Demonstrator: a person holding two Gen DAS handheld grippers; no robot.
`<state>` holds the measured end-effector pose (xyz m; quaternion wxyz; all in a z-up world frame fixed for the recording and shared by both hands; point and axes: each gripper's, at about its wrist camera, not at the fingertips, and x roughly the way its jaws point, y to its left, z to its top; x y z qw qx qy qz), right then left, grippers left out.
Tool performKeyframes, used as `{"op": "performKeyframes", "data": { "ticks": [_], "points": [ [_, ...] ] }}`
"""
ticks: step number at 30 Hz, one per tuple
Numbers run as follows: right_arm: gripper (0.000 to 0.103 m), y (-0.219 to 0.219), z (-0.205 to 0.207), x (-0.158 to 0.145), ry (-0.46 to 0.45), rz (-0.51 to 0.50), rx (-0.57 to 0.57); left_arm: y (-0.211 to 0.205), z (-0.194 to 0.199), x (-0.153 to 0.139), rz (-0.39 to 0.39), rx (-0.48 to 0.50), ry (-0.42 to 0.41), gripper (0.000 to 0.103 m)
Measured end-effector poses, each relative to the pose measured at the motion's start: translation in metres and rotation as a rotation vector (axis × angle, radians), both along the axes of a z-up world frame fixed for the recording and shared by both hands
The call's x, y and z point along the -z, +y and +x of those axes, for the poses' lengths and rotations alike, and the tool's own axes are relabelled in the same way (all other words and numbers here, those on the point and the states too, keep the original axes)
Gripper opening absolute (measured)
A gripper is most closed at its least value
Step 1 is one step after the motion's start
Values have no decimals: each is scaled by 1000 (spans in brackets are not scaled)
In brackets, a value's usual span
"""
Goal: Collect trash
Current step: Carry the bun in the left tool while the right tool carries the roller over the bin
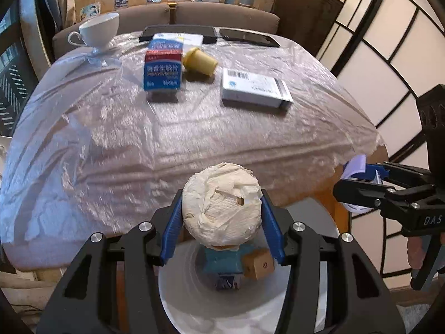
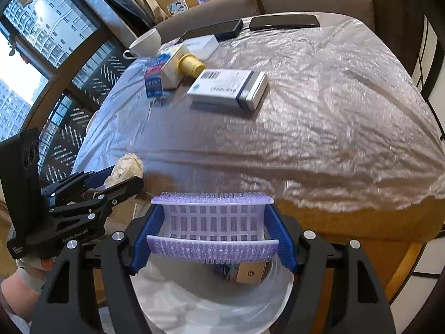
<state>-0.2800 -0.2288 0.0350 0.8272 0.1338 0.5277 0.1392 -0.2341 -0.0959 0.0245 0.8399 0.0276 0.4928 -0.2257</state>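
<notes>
Left gripper (image 1: 222, 217) is clenching a tissue wad (image 1: 222, 203) over the bin (image 1: 194, 292) for dropping; right gripper (image 2: 212, 233) is clamping a lilac basket (image 2: 212, 217).

Both views look steeply down and forward from just off the near edge of the plastic-covered counter (image 1: 194, 128), toward the sofa (image 1: 222, 14) beyond. The left wrist camera sits left of the right one; each catches the other's gripper at its frame edge. Both share the white bin (image 2: 211, 306) below and the medicine boxes (image 2: 228, 89) farther off.
</notes>
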Motion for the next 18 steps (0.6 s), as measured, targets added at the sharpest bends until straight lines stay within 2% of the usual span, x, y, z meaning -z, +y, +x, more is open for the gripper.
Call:
{"op": "performKeyframes", "data": {
  "ticks": [9, 18],
  "points": [
    [71, 9, -21, 9, 44, -17, -37, 1, -31, 4, 1, 97, 30, 53],
    [71, 18, -35, 20, 60, -111, -76, -2, -48, 17, 54, 141, 48, 53]
  ]
}}
